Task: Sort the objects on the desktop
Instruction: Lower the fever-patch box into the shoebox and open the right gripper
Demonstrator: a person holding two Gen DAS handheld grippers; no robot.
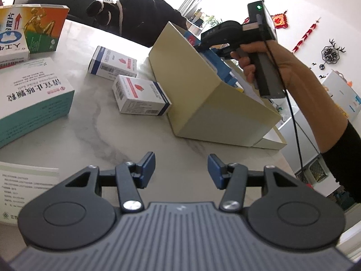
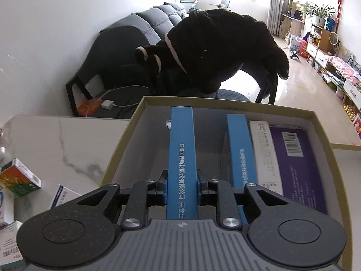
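Left wrist view. The left gripper (image 1: 181, 169) hovers over the white marble-patterned tabletop (image 1: 126, 133), its blue-padded fingers (image 1: 147, 164) spread apart with nothing between them. Ahead lie two small white cardboard medicine boxes with blue and red bands: the nearer (image 1: 141, 96) just beside the cream-coloured open cardboard storage box (image 1: 203, 94), the farther (image 1: 112, 64) behind it. A large white-and-teal carton (image 1: 31, 97) lies at the left edge, with an orange-and-green carton (image 1: 45, 31) standing behind it. At upper right a person's hand (image 1: 270, 61) grips the handle of the right gripper (image 1: 203, 44), whose tip reaches into the storage box.

Right wrist view. The right gripper (image 2: 182, 188) pinches a long, narrow blue cardboard box with white printed characters (image 2: 182, 158), its fingers (image 2: 162, 186) pressing both long sides. The held box points into the storage box (image 2: 135, 140), above its grey interior. Inside, along the right side, stand on edge a second blue box (image 2: 241, 153), a white printed box (image 2: 265, 155) and a purple box with a barcode (image 2: 297, 164), side by side. Beyond the table, a black plush toy (image 2: 214, 52) lies over a chair.
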